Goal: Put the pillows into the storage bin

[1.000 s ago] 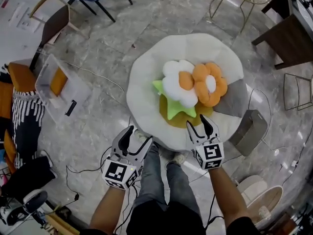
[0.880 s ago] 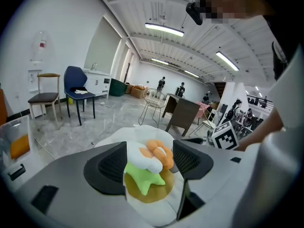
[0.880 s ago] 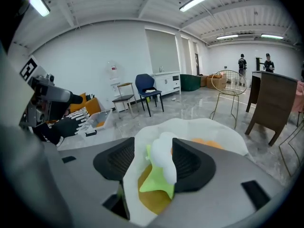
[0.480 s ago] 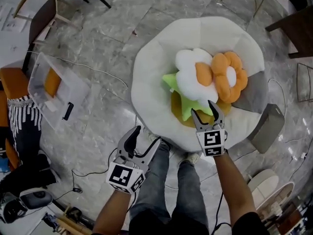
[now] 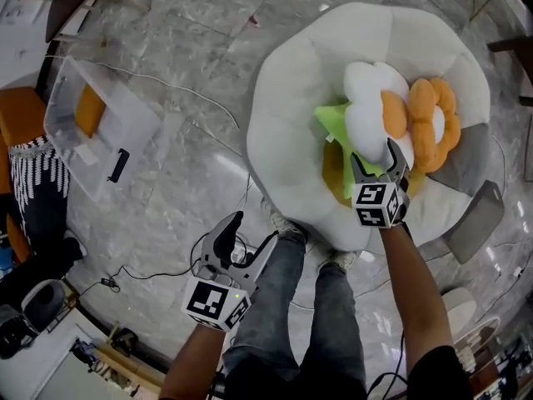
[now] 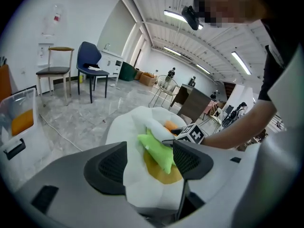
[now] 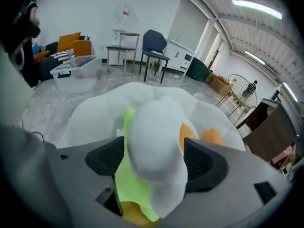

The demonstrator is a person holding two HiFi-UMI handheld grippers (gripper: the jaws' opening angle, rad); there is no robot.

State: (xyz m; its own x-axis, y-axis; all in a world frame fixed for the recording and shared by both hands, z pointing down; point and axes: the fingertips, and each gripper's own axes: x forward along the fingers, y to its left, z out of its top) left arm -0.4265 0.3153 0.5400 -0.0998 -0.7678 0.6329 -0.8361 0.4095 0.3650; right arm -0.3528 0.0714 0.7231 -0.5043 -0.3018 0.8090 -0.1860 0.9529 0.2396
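The white plush flower-shaped pillow (image 5: 365, 111) looks light and squashy, best pinched deep on a fat petal. The right hand-held gripper (image 5: 375, 157), its jaws just opening wide, straddles one petal. The left hand-held gripper (image 5: 250, 230) gapes empty.

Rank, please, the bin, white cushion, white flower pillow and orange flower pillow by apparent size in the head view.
1. white cushion
2. bin
3. white flower pillow and orange flower pillow: about alike; the orange one is partly covered.

Pillows (image 5: 366, 111) on cushion (image 5: 287, 115), bin (image 5: 140, 133) left (apart)
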